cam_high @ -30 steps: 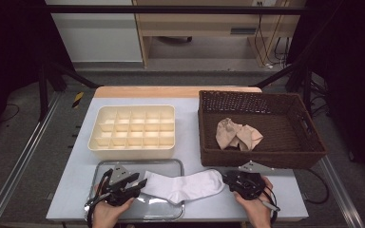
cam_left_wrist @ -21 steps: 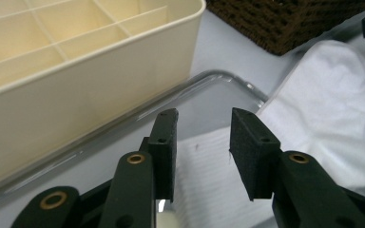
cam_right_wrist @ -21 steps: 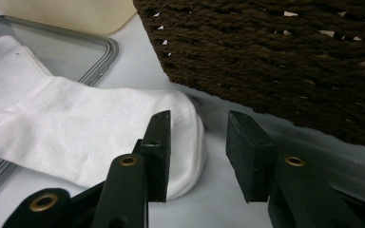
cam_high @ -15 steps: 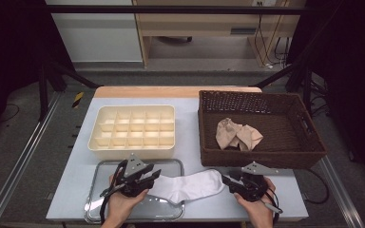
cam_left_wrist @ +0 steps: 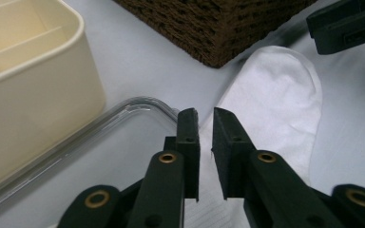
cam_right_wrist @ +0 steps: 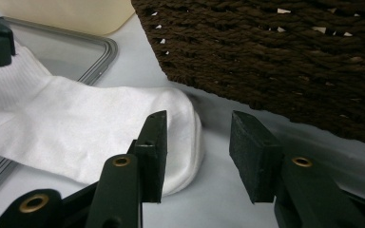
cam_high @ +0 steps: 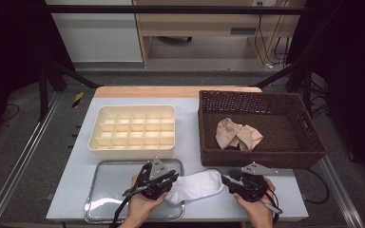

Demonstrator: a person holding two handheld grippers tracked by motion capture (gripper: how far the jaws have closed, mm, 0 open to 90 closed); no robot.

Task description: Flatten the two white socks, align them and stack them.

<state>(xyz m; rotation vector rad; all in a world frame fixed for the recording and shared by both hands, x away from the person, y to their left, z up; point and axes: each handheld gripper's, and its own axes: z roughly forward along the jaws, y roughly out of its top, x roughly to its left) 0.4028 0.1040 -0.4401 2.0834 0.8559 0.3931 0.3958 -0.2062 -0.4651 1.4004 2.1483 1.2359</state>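
Left gripper jaws closing over white sock cuff — right gripper agape at toe.

Looking along the left gripper, its two black jaws stand close together with only a narrow gap, having just been closing over the cuff end of a white sock; whether they pinch the fabric is hard to tell. The sock stretches away across the pale table from the metal tray. A cream divided box sits left, a brown wicker basket ahead, and the other gripper pokes in top right.
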